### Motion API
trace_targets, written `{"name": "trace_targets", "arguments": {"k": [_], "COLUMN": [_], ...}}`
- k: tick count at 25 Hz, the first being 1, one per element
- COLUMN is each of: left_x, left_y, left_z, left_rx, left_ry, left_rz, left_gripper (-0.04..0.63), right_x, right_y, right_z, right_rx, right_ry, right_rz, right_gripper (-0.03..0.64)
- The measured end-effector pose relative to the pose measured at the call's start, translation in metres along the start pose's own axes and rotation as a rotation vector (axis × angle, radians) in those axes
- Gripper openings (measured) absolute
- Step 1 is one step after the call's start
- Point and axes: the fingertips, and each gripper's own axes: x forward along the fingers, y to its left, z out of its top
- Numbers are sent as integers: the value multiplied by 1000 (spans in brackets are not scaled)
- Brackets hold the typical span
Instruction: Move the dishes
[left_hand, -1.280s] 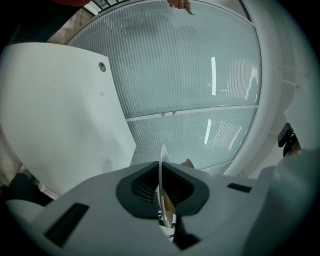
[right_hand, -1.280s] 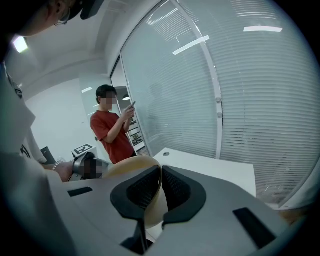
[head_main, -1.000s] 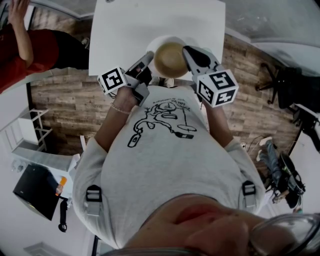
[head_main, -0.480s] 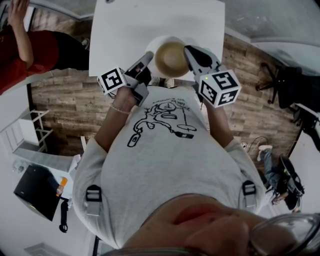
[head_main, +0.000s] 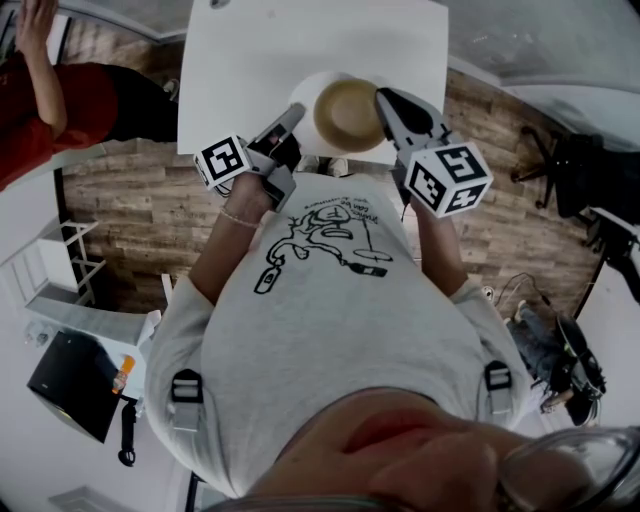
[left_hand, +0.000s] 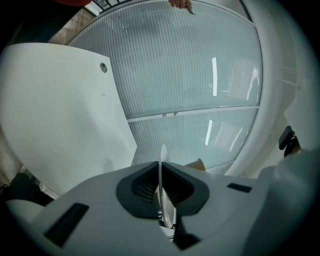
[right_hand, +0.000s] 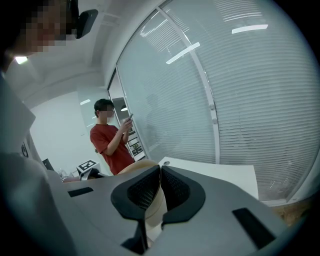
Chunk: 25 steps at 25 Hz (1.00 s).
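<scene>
While your left fingers (left_hand: 141, 187) stay clamped on the white plate (left_hand: 162, 160), right fingers (right_hand: 142, 192), shut on the tan bowl (head_main: 349, 113), have edged it rightward, seemingly lifting it off

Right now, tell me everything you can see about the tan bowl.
The bowl is round, tan and matte, with a paler rim, seemingly open side up. The right gripper is shut on its rim, the wall pinched between the jaws. It hangs over a white plate by the table edge; whether bowl and plate touch cannot be told.
</scene>
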Motion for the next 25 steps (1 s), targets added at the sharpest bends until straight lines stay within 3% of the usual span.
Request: {"name": "trace_targets", "arguments": {"k": [10,25], "left_x": [-1,-34], "left_y": [1,16], "left_z": [0,25], "left_rx": [-1,-19], "left_ry": [-11,-99], "left_rz": [7,57], "left_gripper": [11,11], "right_x": [-8,-18], "right_y": [-9,-37], "right_z": [0,-8], "right_rx": [17,67], "right_ry": [-15,-22], "right_rz": [-18,-68], "right_gripper": [41,41]}}
